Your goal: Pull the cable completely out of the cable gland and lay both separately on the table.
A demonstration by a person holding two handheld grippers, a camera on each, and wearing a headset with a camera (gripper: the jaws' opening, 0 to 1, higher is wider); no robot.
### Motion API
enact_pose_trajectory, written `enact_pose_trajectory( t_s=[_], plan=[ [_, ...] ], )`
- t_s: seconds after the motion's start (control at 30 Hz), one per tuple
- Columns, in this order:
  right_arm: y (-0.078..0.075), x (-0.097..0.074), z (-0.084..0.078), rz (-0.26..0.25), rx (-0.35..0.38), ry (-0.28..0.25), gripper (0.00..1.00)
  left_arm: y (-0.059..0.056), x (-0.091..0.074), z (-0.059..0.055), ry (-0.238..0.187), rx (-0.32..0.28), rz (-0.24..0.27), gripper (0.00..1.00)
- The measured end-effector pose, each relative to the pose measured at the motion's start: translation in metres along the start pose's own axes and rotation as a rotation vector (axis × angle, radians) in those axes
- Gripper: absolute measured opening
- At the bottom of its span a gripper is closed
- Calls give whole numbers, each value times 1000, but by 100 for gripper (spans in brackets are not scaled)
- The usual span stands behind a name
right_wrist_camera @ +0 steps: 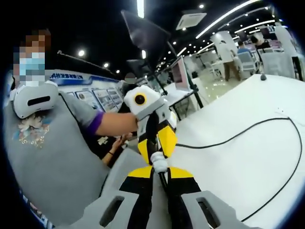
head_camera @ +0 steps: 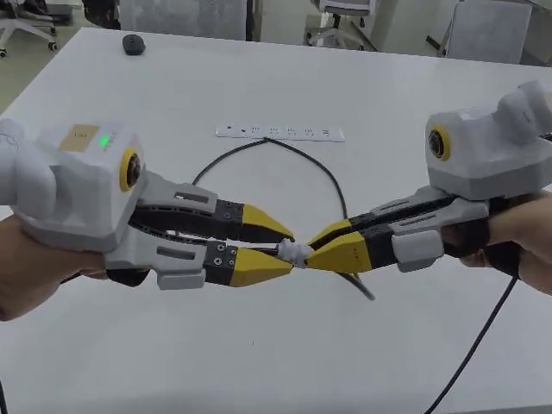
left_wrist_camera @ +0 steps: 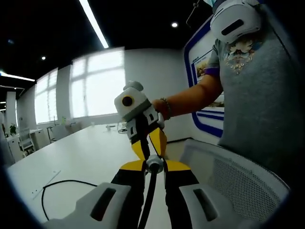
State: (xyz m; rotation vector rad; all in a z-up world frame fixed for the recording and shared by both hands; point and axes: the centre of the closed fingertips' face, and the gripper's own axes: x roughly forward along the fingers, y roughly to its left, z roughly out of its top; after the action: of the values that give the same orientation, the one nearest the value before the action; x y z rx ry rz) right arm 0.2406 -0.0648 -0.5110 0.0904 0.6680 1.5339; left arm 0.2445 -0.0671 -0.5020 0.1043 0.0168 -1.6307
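Clamping the cable gland (head_camera: 294,252) at their tips, left gripper (head_camera: 285,248) and right gripper (head_camera: 316,248) jaws meet head-on.

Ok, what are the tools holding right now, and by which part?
Both hold the white cable gland: left tool and right tool pinch its opposite ends, black cable trailing from it.

White cable gland (head_camera: 294,252) sits threaded on black cable (left_wrist_camera: 149,192).
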Motion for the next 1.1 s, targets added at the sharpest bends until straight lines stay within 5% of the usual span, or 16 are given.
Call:
enact_pose_trajectory(
  t_s=[0.17,0.47,0.67,0.83,0.93,1.1],
  plan=[
    [-2,2,1,-67,-83,29,2,3,-4,-4,-17,-33,16,15],
    [11,2,-1,104,80,37,7,-11,-2,5,-20,63,-46,15],
    [9,7,4,116,47,46,8,-12,-2,7,-30,53,-57,15],
    [11,11,-2,135,27,119,7,-15,0,3,-10,62,-77,15],
    [9,11,-6,97,-22,189,6,-15,1,0,3,74,-75,15],
    [-3,8,-4,16,-138,225,5,-9,1,-3,6,72,-43,15]
  ],
)
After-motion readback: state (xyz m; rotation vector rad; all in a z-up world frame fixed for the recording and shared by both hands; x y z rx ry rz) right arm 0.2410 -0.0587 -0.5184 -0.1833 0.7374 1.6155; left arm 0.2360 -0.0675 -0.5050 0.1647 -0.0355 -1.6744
